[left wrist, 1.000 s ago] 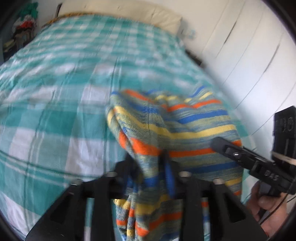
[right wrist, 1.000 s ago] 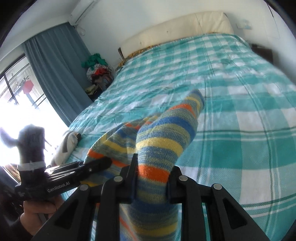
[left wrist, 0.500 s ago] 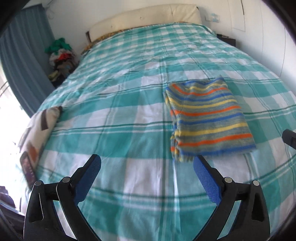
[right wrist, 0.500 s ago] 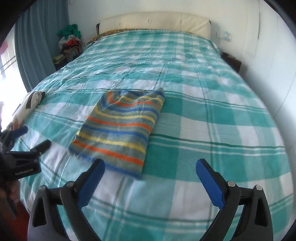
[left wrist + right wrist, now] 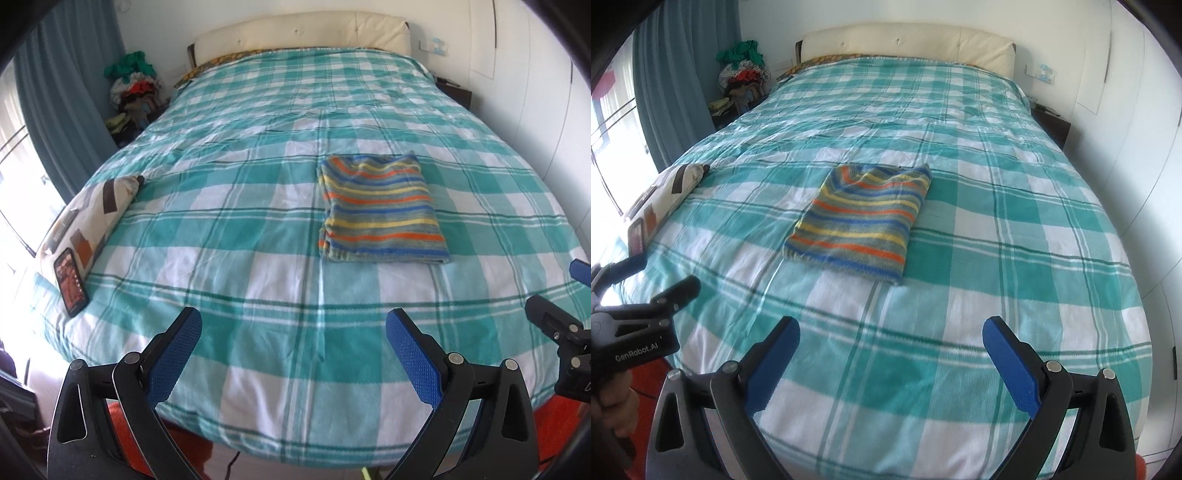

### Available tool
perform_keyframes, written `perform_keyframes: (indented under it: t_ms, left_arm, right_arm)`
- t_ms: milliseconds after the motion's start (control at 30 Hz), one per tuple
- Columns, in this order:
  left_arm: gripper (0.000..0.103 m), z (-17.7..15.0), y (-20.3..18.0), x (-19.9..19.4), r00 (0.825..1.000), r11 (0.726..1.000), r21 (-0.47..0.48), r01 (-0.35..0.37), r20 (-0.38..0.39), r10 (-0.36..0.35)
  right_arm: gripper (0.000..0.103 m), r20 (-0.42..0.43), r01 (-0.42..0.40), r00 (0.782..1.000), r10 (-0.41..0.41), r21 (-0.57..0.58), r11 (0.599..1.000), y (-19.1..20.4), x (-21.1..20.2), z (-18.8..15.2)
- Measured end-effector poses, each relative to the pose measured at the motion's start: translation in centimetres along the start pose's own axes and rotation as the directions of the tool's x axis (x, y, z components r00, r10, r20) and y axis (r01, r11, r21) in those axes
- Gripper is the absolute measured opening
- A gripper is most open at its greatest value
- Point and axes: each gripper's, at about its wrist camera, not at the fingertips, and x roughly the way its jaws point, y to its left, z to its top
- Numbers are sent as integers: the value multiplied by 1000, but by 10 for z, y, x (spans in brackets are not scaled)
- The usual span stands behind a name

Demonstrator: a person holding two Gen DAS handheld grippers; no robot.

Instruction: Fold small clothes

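Observation:
A striped garment [image 5: 380, 210] in orange, yellow, blue and grey lies folded flat in a neat rectangle on the teal checked bedspread [image 5: 240, 229]. It also shows in the right wrist view [image 5: 864, 218]. My left gripper [image 5: 293, 350] is open and empty, held back over the bed's near edge, well short of the garment. My right gripper [image 5: 892, 354] is open and empty too, also back near the foot of the bed. Each gripper shows at the edge of the other's view: the right gripper [image 5: 569, 321] and the left gripper [image 5: 646, 280].
A patterned cushion [image 5: 92, 210] with a phone [image 5: 70, 282] leaning on it lies at the bed's left edge. A cream headboard [image 5: 303, 31] and a pile of clothes [image 5: 133, 85] stand at the far end. White wardrobe doors [image 5: 1137, 129] line the right side.
Both grippers let go of the striped garment, which now lies folded on the bed. Both have opened wide and pulled back toward the foot of the bed.

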Motion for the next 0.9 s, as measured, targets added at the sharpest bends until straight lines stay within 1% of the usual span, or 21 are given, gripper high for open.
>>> perform_keyframes:
  t_ms: [100,267,333,433,500,667,833,900]
  left_arm:
    - [100,-9,1,-17,1000,1000,8,7,0,-7]
    - [100,-22,2,-42,1000,1000,18,-13,-5,13]
    - [100,-27,5,-49,1000,1000,-3,5,-23,-5]
    - [100,-36,8,-60,997,998,-37,51,-54,-53]
    - [100,-41,9,-68,995,996,-47,70,-61,-73]
    - [101,-45,7,-82,996,996,-33,78,-47,-80]
    - [101,-39,5,-83,998,998,-20,58,-29,-58]
    - [101,-38,6,-82,998,998,-22,61,-25,-61]
  right_arm:
    - [99,-12,2,1000,-2,-21,1000,2,-14,-8]
    - [99,-16,2,1000,-3,-35,999,6,-44,-20]
    - [99,-17,-9,1000,8,-31,999,7,-55,-23]
    - [99,-16,-33,999,33,-30,999,11,-73,-29]
    - [99,-14,-44,999,43,-33,999,14,-83,-33]
    - [99,-5,-65,998,65,-39,997,22,-101,-36]
    - [98,24,-49,998,50,-46,998,28,-109,-31]
    - [98,30,-43,999,45,-47,998,29,-109,-30]
